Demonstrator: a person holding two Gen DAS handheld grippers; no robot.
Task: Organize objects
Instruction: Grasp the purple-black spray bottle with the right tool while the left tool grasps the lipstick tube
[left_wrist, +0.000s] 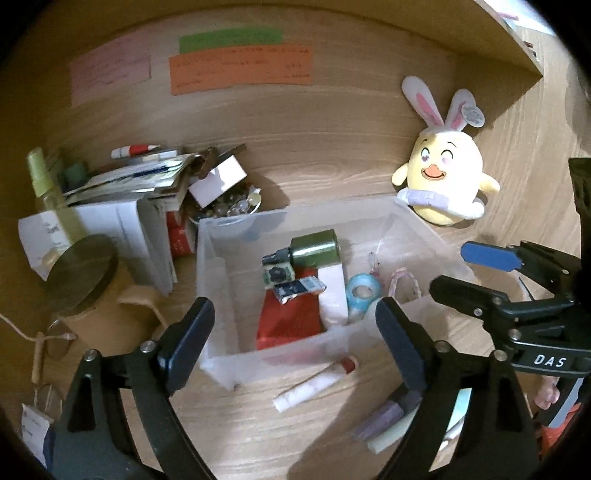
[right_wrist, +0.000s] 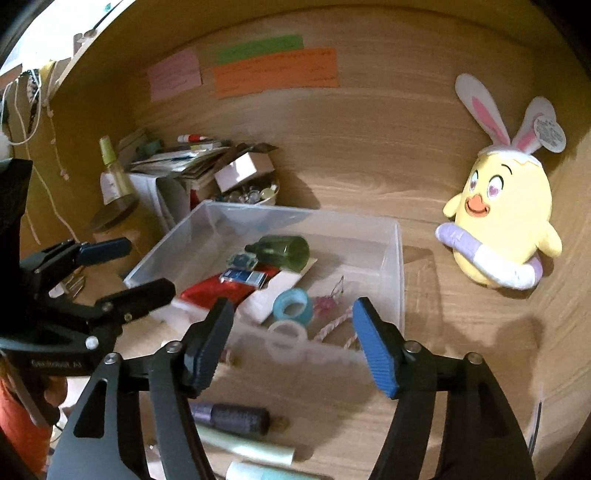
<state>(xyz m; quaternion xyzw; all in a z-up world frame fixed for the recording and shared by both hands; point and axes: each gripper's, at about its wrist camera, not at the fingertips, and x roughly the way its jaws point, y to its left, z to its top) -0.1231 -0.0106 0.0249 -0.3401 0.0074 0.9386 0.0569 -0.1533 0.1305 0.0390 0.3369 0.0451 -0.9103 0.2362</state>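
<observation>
- Progress looks partial: clear plastic bin (left_wrist: 207, 266) on wooden desk (left_wrist: 332, 177) already holds several small things, more lie loose outside it.
- Inside bin: green bottle (left_wrist: 314, 248) on its side toward far wall, red packet (left_wrist: 291, 314) under a small blue-and-white box (left_wrist: 299, 289), white flat box (left_wrist: 334, 295) just right of red packet, blue tape roll (left_wrist: 364, 291) near middle, pink-white twisted cord (right_wrist: 334, 325) at right near corner.
- Left gripper (left_wrist: 295, 332) hangs over near edge of bin, jaws spread wide, nothing between them.
- Right gripper (right_wrist: 291, 343) also over near edge, jaws apart, empty; no pad touches anything.
- Judgement: both hands free, so one drop-off seems finished, next pick not started.
- Left to do, near side outside bin: white tube with red cap (left_wrist: 314, 384) just beside near wall, purple tube (right_wrist: 229, 417) nearer, pale green tube (right_wrist: 247, 448) beside that.
- Left of bin: messy stack of papers and boxes (left_wrist: 122, 192), bowl of beads (left_wrist: 236, 206), round lidded jar (left_wrist: 85, 273), spray bottle (left_wrist: 48, 184), eyeglasses (left_wrist: 55, 339). Can't tell if those count for the task.
- Yellow plush chick with rabbit ears (left_wrist: 443, 173) stands right of bin, far side, against back panel; apart from bin.
- Bin has room in far right part.
</observation>
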